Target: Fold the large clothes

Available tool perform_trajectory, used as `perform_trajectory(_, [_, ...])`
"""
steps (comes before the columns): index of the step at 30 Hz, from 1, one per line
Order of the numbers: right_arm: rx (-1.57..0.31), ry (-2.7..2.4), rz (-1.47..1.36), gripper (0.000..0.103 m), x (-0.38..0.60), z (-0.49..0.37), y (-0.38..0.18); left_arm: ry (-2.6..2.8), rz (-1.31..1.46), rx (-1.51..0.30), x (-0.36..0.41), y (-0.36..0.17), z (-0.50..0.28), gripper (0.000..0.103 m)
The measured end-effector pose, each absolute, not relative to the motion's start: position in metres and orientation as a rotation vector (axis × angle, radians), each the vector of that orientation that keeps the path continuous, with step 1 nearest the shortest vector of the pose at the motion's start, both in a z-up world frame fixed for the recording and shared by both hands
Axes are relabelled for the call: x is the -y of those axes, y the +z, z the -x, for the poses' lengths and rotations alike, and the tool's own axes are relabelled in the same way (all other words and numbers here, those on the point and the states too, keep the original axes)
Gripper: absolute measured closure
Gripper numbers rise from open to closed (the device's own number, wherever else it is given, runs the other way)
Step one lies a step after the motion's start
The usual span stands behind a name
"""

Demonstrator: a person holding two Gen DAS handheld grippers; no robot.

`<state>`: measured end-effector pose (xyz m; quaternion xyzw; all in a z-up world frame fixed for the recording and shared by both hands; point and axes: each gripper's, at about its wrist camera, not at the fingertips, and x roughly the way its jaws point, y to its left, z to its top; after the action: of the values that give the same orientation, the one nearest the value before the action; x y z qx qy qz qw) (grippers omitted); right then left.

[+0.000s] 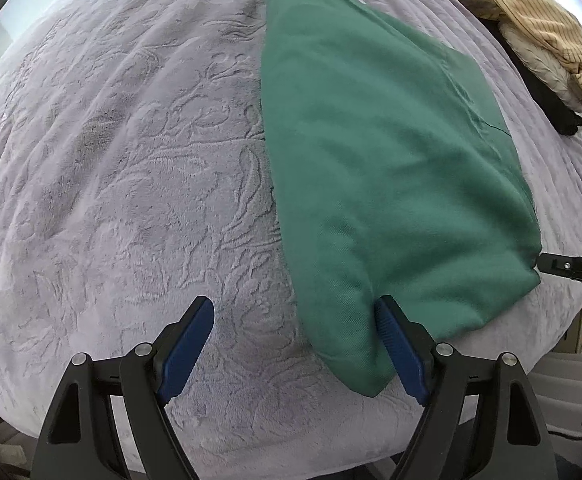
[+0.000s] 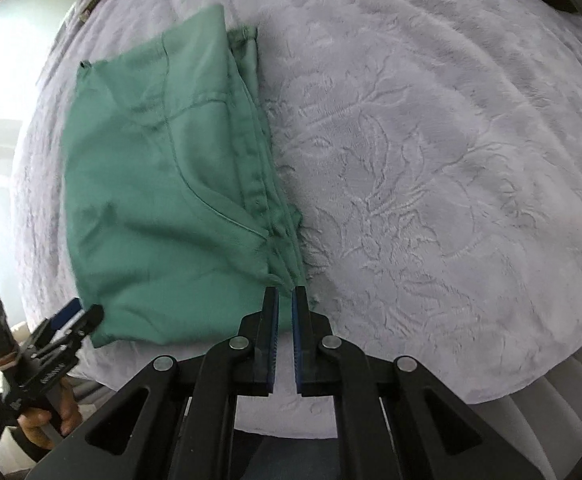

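A folded green cotton garment is seen lying flat on a pale lilac plush bedspread embossed with a floral pattern. In the left wrist view the garment fills the right half of the bed surface, narrowing toward the far end, with one rounded folded corner nearest the camera.

The left gripper, black with blue ribbed pads, is held just above the near edge of the bed. Its fingers are spread wide apart. The right-hand pad is touching the near corner of the garment, while the left-hand pad is over bare bedspread; nothing is clamped between them.

In the right wrist view the same garment is shown at the left of the bedspread, with a seamed, stitched edge running along its right side toward the camera. The right gripper is positioned at the near end of that edge. Its fingers are drawn close together with a narrow gap left between the blue pads; whether cloth is caught at the tips cannot be told.

At the far right of the bed, a crumpled mustard-yellow striped cloth is piled over cream and black fabric, well apart from the green garment.
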<state>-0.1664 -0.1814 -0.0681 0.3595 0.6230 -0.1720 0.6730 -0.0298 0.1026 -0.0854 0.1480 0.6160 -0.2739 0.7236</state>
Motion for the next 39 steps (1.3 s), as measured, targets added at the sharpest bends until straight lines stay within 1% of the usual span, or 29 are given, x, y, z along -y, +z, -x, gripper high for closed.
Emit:
perform_trajectory(2, [-1.374,-0.383,-0.822,0.098,0.182,0.167,-0.061,-0.605,-0.332,-1.358,-0.104,-0.085,0.029,0.019])
perform_trajectory(3, [-1.351,-0.378,-0.832,0.095,0.183,0.165,-0.056,-0.604,-0.336,-1.358,-0.104,-0.085,0.029,0.019])
perform_trajectory(4, [-1.334,-0.373,-0.837,0.091,0.183,0.162,-0.052,-0.6,-0.339,-1.361,-0.103,-0.084,0.029,0.019])
perform_trajectory(7, [-1.294,-0.364,-0.828,0.09,0.188,0.145,-0.043,-0.583,-0.344,-1.382,-0.099,-0.075,0.025,0.019])
perform_trajectory(8, [-1.287,-0.359,-0.829,0.084,0.194,0.14,-0.039,-0.578,-0.35,-1.379,-0.098,-0.071,0.023,0.019])
perform_trajectory(9, [-1.279,-0.357,-0.829,0.081,0.197,0.133,-0.038,-0.572,-0.356,-1.369,-0.097,-0.067,0.022,0.019])
perform_trajectory(10, [-1.272,-0.36,-0.831,0.074,0.2,0.127,-0.037,-0.57,-0.36,-1.357,-0.097,-0.062,0.02,0.019])
perform_trajectory(11, [-1.263,-0.362,-0.834,0.073,0.199,0.12,-0.036,-0.567,-0.363,-1.344,-0.096,-0.058,0.018,0.019])
perform_trajectory(15, [-1.272,-0.378,-0.788,0.073,0.205,0.104,-0.043,-0.541,-0.364,-1.324,-0.094,-0.046,0.005,0.019])
perform_trajectory(18, [-1.321,-0.389,-0.796,0.073,0.214,0.085,-0.065,-0.519,-0.363,-1.316,-0.09,-0.042,-0.003,0.019])
perform_trajectory(19, [-1.346,-0.397,-0.788,0.074,0.216,0.08,-0.073,-0.514,-0.361,-1.318,-0.088,-0.041,-0.006,0.019])
perform_trajectory(20, [-1.369,-0.413,-0.766,0.078,0.218,0.077,-0.08,-0.511,-0.358,-1.32,-0.086,-0.041,-0.008,0.019])
perform_trajectory(25, [-1.428,-0.407,-0.725,0.078,0.227,0.071,-0.108,-0.505,-0.35,-1.331,-0.078,-0.043,-0.009,0.019])
perform_trajectory(29, [-1.41,-0.408,-0.727,0.078,0.226,0.078,-0.093,-0.503,-0.354,-1.341,-0.073,-0.045,-0.006,0.019])
perform_trajectory(33, [-1.377,-0.392,-0.712,0.078,0.22,0.103,-0.066,-0.496,-0.36,-1.343,-0.073,-0.045,-0.006,0.019])
perform_trajectory(34, [-1.368,-0.392,-0.722,0.074,0.218,0.111,-0.062,-0.494,-0.36,-1.346,-0.073,-0.045,-0.006,0.019])
perform_trajectory(39, [-1.362,-0.428,-0.771,0.074,0.216,0.141,-0.05,-0.5,-0.367,-1.345,-0.074,-0.043,-0.005,0.019])
